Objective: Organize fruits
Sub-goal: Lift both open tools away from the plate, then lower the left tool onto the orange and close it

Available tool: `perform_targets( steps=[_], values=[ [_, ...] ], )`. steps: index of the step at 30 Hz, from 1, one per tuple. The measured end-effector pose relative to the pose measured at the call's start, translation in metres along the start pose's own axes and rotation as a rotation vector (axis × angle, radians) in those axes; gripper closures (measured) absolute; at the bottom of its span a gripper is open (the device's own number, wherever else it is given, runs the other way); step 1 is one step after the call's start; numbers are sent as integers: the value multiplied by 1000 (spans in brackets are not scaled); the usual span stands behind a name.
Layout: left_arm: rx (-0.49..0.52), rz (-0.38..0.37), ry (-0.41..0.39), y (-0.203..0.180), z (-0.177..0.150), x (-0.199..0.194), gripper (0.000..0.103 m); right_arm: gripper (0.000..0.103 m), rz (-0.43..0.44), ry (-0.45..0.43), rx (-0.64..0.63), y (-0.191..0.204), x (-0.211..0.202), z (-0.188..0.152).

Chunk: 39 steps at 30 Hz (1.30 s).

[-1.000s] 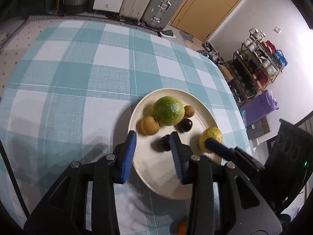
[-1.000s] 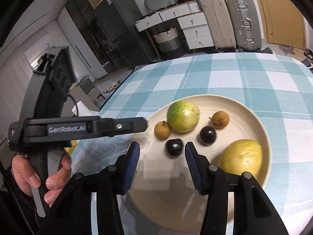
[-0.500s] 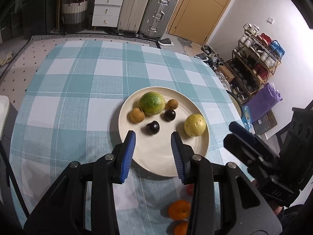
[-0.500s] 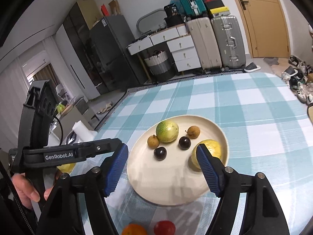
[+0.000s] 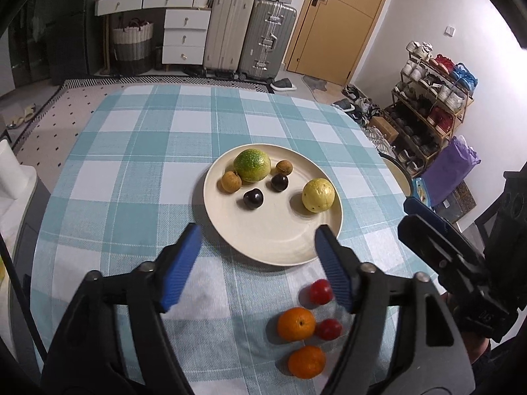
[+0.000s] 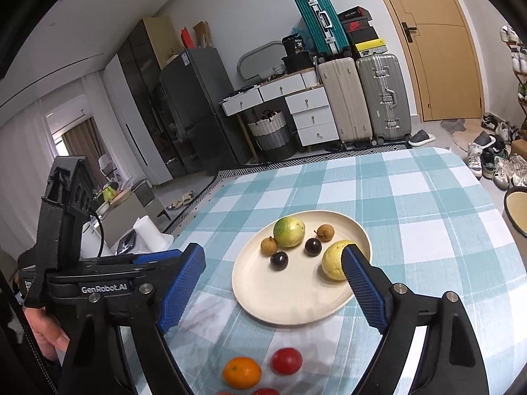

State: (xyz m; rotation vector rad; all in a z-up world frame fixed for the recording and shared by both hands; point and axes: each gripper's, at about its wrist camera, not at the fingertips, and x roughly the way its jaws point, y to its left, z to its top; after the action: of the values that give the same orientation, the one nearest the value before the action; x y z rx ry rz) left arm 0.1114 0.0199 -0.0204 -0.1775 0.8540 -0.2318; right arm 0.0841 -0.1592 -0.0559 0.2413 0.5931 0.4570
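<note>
A cream plate (image 5: 280, 243) (image 6: 283, 306) on the checked tablecloth holds a green fruit (image 5: 252, 165) (image 6: 289, 231), a yellow fruit (image 5: 318, 195) (image 6: 332, 261), two dark plums (image 5: 253, 198) (image 5: 279, 182) and two brown longans (image 5: 231, 181) (image 5: 284, 167). On the cloth near me lie two oranges (image 5: 295, 324) (image 5: 306, 361) and two red fruits (image 5: 320, 291) (image 5: 328, 329); the right wrist view shows an orange (image 6: 242, 372) and a red fruit (image 6: 286, 360). My left gripper (image 5: 257, 247) is open and empty, above the plate's near edge. My right gripper (image 6: 273, 273) is open and empty, raised above the plate.
The table's right edge drops to a floor with a shoe rack (image 5: 428, 98) and a purple bag (image 5: 451, 171). Another bowl's rim (image 6: 515, 210) shows at the table's right. Suitcases (image 5: 250, 36) and drawers stand beyond the far edge.
Both grippers pulled back and up from the plate and opened wider. The loose oranges and red fruits came into view. The yellow fruit lies free on the plate.
</note>
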Motion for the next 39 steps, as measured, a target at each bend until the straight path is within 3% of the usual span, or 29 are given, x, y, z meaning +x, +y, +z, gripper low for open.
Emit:
perform_targets(
  steps=[5,10,17,23,39],
  values=[
    [3,7,-5,-5,-13,-6,20,12,-1,-14,-17,3,-15,-10],
    [-26,12,-3,-1,-27,-11,1,8,-20,-15,-19,4,-30,-23],
    [-16,10,4,-2,-52,-13,1,1,-41,-18,-27,2,-52,-44],
    [-16,-12,46,-6,-78,-7,1,0,-69,-1,-29,2,-61,-63],
    [45,20,111,-22,-122,6,1,0,-115,49,-29,7,-71,-95]
  ],
)
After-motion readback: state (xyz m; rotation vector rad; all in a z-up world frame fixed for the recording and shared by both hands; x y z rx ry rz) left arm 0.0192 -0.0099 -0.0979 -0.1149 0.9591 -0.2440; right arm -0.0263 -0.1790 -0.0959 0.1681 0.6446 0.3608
